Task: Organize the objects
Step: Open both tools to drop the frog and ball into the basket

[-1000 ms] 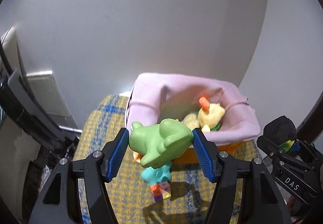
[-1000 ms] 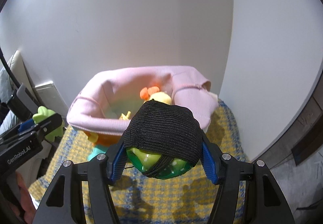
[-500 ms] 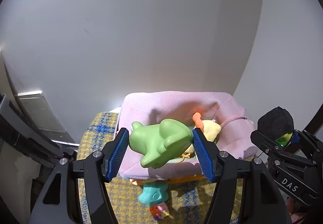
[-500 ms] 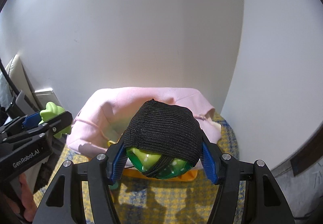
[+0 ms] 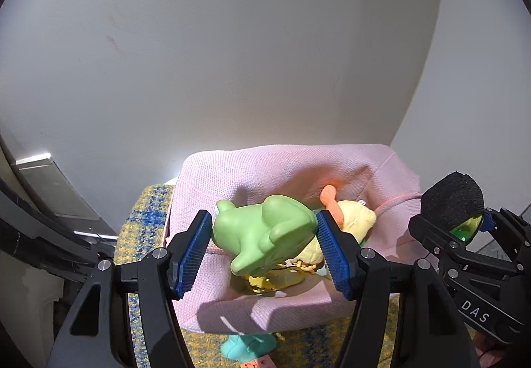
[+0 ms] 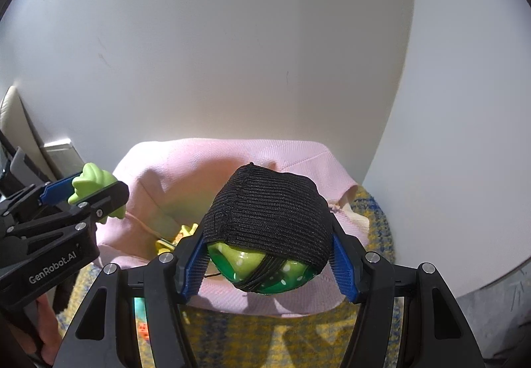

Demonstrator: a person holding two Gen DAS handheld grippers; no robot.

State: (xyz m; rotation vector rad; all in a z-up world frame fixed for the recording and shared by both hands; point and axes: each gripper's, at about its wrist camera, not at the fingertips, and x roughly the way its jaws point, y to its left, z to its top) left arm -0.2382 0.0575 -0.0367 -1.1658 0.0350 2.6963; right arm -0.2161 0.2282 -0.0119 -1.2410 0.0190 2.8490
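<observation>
My left gripper (image 5: 264, 250) is shut on a light green toy animal (image 5: 265, 235) and holds it over the open pink fabric basket (image 5: 265, 168). Inside the basket lie a yellow plush duck (image 5: 356, 218) with an orange beak and a small yellow trinket (image 5: 265, 283). My right gripper (image 6: 270, 263) is shut on a green ball wrapped in a black elastic band (image 6: 268, 222), above the basket's (image 6: 232, 155) near rim. In the left wrist view the right gripper (image 5: 464, 228) shows at the right; in the right wrist view the left gripper (image 6: 84, 190) shows at the left.
The basket stands on a yellow-and-blue checked cloth (image 5: 142, 231) close to a white wall (image 5: 232, 52). A teal toy (image 5: 249, 346) and a small orange block (image 5: 259, 363) lie on the cloth in front of the basket. A grey panel (image 5: 56, 188) leans at the left.
Both grippers have moved forward toward the wall, from in front of the basket to over it. Each keeps its toy; the teal toy has slid to the bottom edge.
</observation>
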